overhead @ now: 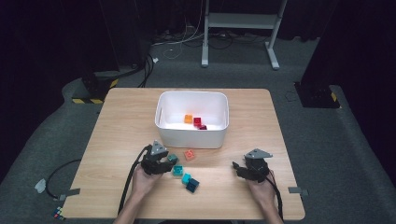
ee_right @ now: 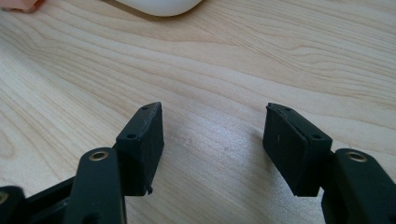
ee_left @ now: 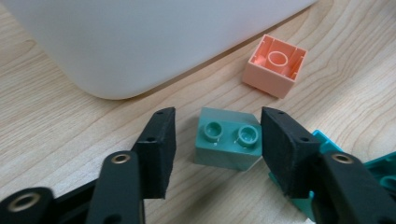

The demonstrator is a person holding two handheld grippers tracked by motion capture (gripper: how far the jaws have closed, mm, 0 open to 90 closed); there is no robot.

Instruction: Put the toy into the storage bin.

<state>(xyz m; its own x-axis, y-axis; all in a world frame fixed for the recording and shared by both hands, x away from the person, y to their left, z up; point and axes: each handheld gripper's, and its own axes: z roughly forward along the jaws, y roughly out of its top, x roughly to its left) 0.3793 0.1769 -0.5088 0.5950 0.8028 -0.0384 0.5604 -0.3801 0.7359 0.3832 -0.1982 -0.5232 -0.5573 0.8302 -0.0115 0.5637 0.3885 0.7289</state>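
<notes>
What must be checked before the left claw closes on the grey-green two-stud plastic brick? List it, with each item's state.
1. Grey-green two-stud plastic brick sits between the left claw pads: ok.
2. Pads pressing on it: not ok; one pad looks to touch its edge, a gap remains at the other.
3. Brick upright, studs up: ok.
4. Neighbours clear: not ok; a teal plastic brick lies right behind one pad.
5. White plastic bin has room: ok.
6. Right claw open, over bare wooden table: ok.
</notes>
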